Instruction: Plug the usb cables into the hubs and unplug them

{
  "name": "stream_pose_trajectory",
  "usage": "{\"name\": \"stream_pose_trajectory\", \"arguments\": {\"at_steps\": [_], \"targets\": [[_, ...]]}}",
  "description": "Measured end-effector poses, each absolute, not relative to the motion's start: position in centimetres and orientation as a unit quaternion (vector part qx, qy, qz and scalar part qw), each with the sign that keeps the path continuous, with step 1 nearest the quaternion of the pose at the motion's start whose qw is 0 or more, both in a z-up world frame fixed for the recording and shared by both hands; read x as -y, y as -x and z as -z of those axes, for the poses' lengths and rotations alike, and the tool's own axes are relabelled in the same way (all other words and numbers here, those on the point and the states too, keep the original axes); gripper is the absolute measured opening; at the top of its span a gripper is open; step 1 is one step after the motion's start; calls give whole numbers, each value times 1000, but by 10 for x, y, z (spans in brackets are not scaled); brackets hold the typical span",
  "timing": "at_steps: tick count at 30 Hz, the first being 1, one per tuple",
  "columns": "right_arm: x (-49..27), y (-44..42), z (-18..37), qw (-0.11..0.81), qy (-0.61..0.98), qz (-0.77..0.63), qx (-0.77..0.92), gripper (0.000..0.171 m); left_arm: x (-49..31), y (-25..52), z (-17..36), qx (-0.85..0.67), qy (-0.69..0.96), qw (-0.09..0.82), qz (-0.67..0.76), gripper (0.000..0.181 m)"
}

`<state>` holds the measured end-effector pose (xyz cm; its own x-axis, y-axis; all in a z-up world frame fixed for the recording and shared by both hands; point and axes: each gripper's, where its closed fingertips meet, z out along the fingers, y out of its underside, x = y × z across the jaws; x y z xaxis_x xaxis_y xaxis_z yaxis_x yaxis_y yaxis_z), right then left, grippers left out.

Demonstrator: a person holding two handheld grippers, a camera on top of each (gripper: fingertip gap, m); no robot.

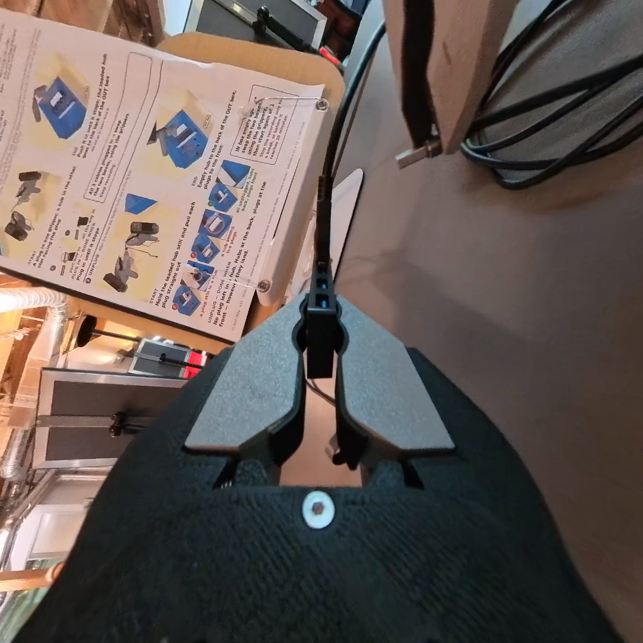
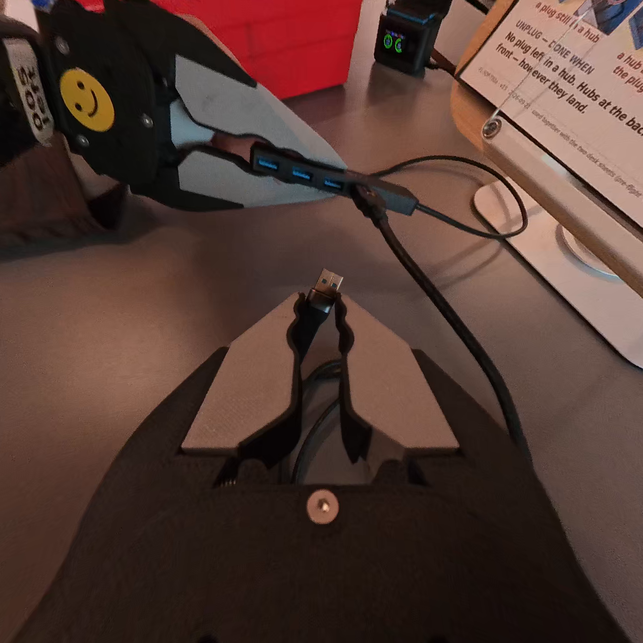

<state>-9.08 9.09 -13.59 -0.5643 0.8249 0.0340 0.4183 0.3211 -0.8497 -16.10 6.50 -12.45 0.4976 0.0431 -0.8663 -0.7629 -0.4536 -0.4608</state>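
The left gripper [image 1: 320, 313] clamps the hub [image 2: 302, 172], one cable already in; the right gripper [image 2: 318, 302] pinches a plug [image 2: 328, 280], not yet inserted.

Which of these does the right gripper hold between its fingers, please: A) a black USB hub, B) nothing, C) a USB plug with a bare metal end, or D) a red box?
C: the right gripper is shut on the USB plug, whose metal end sticks out past the fingertips, while the left gripper holds the hub.
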Motion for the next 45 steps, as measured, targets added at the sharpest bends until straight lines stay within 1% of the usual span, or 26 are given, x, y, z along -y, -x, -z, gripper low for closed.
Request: {"name": "stream_pose_trajectory", "arguments": {"at_steps": [3,11,18,20,22,24,28,37,42,45], "targets": [[-87,92,134,240,389,-446,770,13,-70,156,128,-261,730,445,-447,8],[-88,86,119,283,354,-467,760,13,-81,147,127,-292,702,413,-501,8],[-85,82,113,306,333,-472,757,13,-82,142,120,-286,693,427,-505,8],[-75,73,104,297,295,-502,757,13,-81,139,119,-286,691,432,-503,8],[-57,52,83,272,210,-573,744,13,-81,135,115,-286,689,442,-498,9],[-53,34,62,267,148,-626,717,13,-81,129,111,-287,683,451,-498,9],[-61,23,44,258,120,-667,688,12,-79,123,106,-293,674,456,-501,8],[-64,22,46,292,112,-631,710,13,-77,122,101,-288,672,467,-497,9],[-83,43,70,309,200,-545,753,12,-78,120,104,-286,682,477,-475,8],[-90,56,86,302,260,-504,766,12,-80,117,107,-288,686,481,-463,9]]}}
